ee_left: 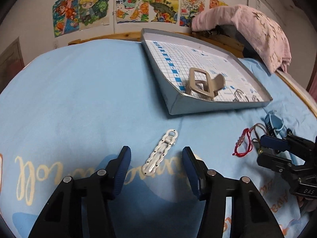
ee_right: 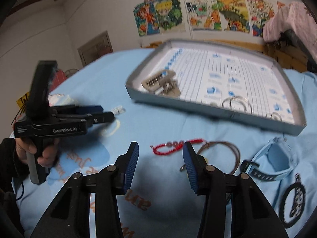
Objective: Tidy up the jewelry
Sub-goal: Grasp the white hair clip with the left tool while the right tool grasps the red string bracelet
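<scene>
left claw [ee_left: 156, 159] gaped astride the white hair clip [ee_left: 160, 152]; right claw [ee_right: 160, 154] gaped before the red bracelet [ee_right: 174, 145]; pickup looked next, tray [ee_left: 198, 107] ahead.

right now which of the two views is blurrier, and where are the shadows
Right wrist view: motion-smeared, the tray and beige hair claw clip streaked; dark shadow on the blue sheet under the open right claw. Left wrist view: sharper, the white clip crisp, with a shadow beneath the open left claw. Both show fisheye bending.

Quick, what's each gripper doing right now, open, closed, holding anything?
Left gripper: open, empty, white hair clip lies between its jaws.
Right gripper: open, empty, by the red bracelet.
</scene>
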The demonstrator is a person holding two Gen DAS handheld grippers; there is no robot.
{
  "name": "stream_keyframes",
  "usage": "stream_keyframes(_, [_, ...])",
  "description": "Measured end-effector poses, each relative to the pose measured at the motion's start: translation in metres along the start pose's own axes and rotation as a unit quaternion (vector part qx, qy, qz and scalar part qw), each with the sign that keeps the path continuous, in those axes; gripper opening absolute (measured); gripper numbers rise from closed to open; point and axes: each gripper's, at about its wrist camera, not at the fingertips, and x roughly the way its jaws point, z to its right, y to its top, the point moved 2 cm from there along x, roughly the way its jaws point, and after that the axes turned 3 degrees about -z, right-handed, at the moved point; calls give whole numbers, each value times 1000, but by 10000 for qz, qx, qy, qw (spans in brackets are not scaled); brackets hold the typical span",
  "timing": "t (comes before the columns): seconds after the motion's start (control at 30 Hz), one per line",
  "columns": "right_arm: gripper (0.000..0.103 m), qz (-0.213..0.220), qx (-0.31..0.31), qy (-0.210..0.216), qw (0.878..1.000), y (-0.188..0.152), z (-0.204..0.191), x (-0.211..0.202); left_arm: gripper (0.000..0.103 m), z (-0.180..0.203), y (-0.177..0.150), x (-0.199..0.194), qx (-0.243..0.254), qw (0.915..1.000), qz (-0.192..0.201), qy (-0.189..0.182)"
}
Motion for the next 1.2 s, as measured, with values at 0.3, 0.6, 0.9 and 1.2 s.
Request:
stream_keyframes(0.3, [41,-411,592,80,9974,3,11,29,14,-1,-2,11,16,9998,-148,-131])
stream_keyframes(0.6, [5,-604,1027,3,9929,1,18,53,12,10,-9,3,71,9994,-159,-292])
stream_keyframes(0.9, [4,-63,890,386,9953,-12,9,25,12,23,-22,-15,-211,9984,-138,-502])
stream_keyframes(1.2, [4,403,707,345,9961,-2,14,-25,12,56,-4,-30,-1,9975,52,-709])
